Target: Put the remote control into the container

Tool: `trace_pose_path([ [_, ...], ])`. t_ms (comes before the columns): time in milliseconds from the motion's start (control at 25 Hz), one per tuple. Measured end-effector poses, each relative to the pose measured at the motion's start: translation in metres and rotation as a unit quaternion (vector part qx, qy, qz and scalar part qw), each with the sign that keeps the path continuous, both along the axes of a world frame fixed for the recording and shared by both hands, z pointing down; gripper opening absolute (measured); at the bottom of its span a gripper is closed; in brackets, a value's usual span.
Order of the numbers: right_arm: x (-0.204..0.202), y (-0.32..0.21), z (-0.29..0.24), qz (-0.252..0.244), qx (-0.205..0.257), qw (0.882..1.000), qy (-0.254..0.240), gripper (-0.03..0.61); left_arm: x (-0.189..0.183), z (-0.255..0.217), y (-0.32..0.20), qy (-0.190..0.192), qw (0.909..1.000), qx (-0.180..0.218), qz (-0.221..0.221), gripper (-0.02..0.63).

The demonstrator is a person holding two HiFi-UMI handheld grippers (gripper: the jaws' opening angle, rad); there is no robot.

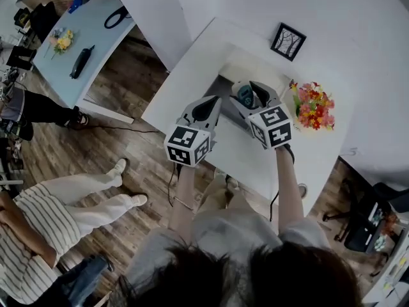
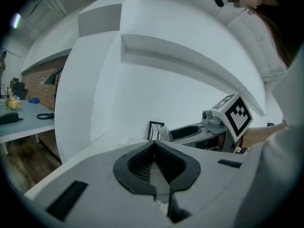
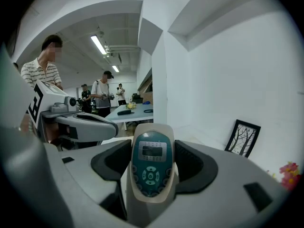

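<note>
The remote control [image 3: 152, 167], teal-faced with a small screen, is clamped lengthwise between the jaws of the right claw [image 3: 152, 148]. It is held above the white counter [image 1: 185, 75], near a framed picture [image 1: 287, 41] and a bunch of flowers [image 1: 313, 105]. The left claw [image 2: 154, 151] hangs just beside it, jaws pressed together on nothing.

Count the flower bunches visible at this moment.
2. A red-and-pink bunch sits on the white table's right end; a yellow bunch sits on the pale blue table at upper left of the head view. More may lie out of sight.
</note>
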State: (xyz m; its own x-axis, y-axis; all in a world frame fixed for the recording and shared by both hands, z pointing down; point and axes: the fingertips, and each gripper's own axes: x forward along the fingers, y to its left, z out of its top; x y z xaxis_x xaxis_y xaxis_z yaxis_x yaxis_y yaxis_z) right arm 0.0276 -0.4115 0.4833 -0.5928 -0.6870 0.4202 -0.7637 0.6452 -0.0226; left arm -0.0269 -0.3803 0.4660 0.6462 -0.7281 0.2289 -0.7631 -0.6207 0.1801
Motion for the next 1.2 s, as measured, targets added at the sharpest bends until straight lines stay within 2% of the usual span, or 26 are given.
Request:
trace_pose_path([
  [440, -0.019, -0.013, 0.070, -0.044, -0.083, 0.994, 0.048, 0.285, -0.005, 0.039, -0.015, 0.005, 0.9990, -0.044, 0.001, 0.003],
  [840, -0.028, -0.017, 0.122, -0.061, -0.153, 0.981, 0.103, 0.285, -0.009, 0.055, -0.020, 0.008, 0.9978, -0.065, -0.003, 0.003],
  [1200, -0.036, -0.021, 0.148, -0.077, -0.186, 0.968, 0.148, 0.285, -0.019, 0.062, -0.025, 0.010, 0.9972, -0.074, -0.011, 0.003],
])
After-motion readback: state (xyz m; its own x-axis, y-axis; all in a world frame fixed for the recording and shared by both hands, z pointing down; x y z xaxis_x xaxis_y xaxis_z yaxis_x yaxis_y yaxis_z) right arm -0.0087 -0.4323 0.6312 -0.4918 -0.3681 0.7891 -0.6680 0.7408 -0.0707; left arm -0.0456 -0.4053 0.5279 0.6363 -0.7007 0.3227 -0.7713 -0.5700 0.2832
